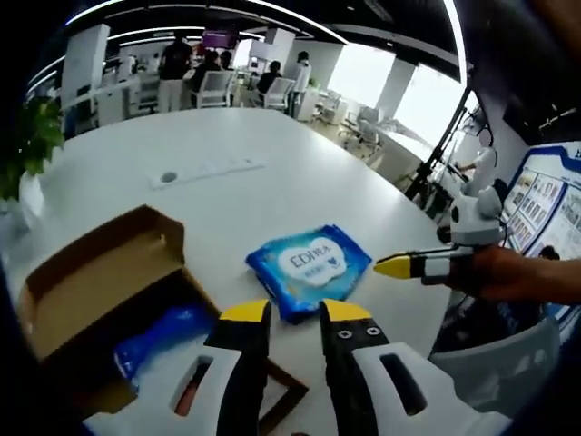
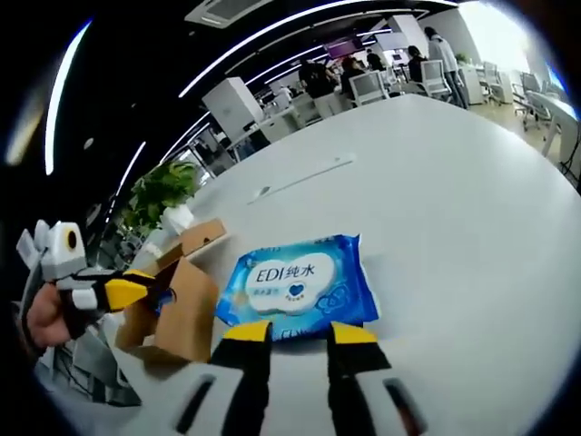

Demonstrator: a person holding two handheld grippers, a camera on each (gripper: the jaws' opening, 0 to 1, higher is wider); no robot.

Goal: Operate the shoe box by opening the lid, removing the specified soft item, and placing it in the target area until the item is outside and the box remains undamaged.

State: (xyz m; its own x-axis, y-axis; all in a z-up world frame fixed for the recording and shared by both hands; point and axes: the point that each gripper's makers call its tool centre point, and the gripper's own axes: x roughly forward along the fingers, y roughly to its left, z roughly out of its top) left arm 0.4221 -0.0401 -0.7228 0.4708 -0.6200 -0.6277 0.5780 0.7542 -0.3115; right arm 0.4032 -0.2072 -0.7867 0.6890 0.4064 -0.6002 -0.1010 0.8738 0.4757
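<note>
The brown cardboard shoe box (image 1: 86, 272) stands open at the left, its lid flap raised, with a blue soft packet (image 1: 154, 338) lying inside. A second blue wipes packet (image 1: 309, 263) (image 2: 300, 283) lies flat on the white table (image 1: 227, 200), outside the box. My left gripper (image 1: 297, 313) is open just short of that packet, beside the box's corner, with nothing between its jaws. My right gripper (image 2: 300, 332) is open too, its yellow tips at the packet's near edge. It enters the left gripper view as the right gripper (image 1: 407, 266), a little apart from the packet.
A potted plant (image 1: 27, 145) (image 2: 163, 193) stands by the table's edge near the box. A long white strip (image 1: 207, 170) lies across the far table. People sit on chairs (image 1: 213, 86) beyond it. A hand (image 1: 522, 272) holds the right gripper; the table edge drops off there.
</note>
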